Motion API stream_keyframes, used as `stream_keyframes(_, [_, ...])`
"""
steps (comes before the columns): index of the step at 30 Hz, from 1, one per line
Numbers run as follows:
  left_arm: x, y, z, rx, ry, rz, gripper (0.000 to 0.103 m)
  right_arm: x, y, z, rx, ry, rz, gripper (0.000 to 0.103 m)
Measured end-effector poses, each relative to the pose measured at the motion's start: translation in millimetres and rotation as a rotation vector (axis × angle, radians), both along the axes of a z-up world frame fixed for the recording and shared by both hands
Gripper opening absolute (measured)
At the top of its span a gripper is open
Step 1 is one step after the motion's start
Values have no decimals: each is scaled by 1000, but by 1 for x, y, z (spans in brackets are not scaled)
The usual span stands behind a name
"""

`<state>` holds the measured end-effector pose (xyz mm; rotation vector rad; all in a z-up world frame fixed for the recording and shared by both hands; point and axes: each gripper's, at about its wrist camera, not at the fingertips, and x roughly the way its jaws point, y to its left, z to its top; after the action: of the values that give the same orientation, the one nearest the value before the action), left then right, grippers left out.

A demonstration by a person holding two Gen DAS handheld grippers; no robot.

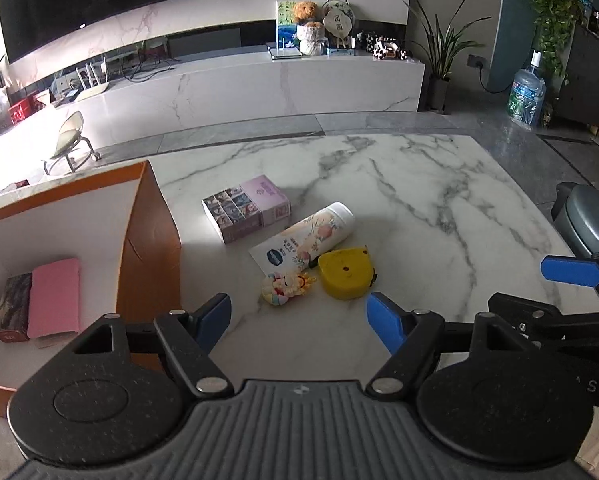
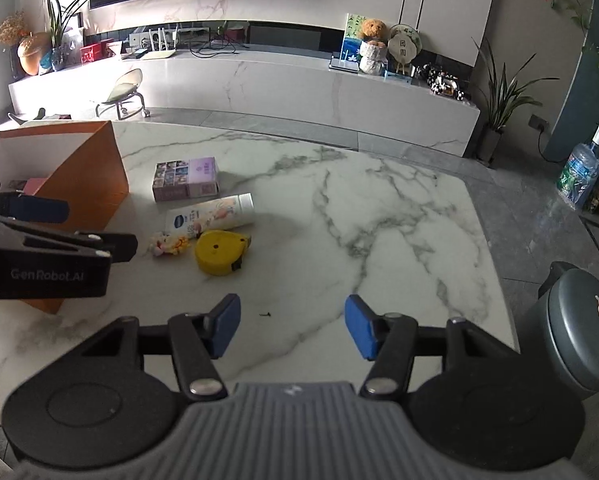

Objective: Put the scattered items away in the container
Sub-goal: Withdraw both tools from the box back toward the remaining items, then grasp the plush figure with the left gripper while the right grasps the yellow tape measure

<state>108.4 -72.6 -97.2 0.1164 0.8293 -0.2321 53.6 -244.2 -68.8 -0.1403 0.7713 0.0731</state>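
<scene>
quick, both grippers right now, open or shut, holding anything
Left gripper: open, nothing between its fingers, above the table near the small toy.
Right gripper: open, empty, over bare table.

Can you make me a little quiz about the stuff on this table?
1. True or false: the yellow tape measure is inside the orange box.
2. Which lies nearest the orange box: A) purple carton B) tape measure C) small toy figure?
3. Fill in: both the left gripper and the right gripper hold ____.

Key: 1 false, it lies on the marble table. 2 A. 3 nothing; jaws open.
</scene>
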Motion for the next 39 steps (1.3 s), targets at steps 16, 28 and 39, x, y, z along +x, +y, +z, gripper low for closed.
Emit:
stream_keyframes(16, [40,-18,-60,128,-77,-33,82,58,-13,-58,55,75,-23,59])
stream_keyframes(28, [60,-13,-81,116,-5,-40,60,71,-8,-73,70,95,-9,59])
stream_keyframes(39, [38,-10,-77,130,36,-68,51,78,5,-68,70,89,33,52])
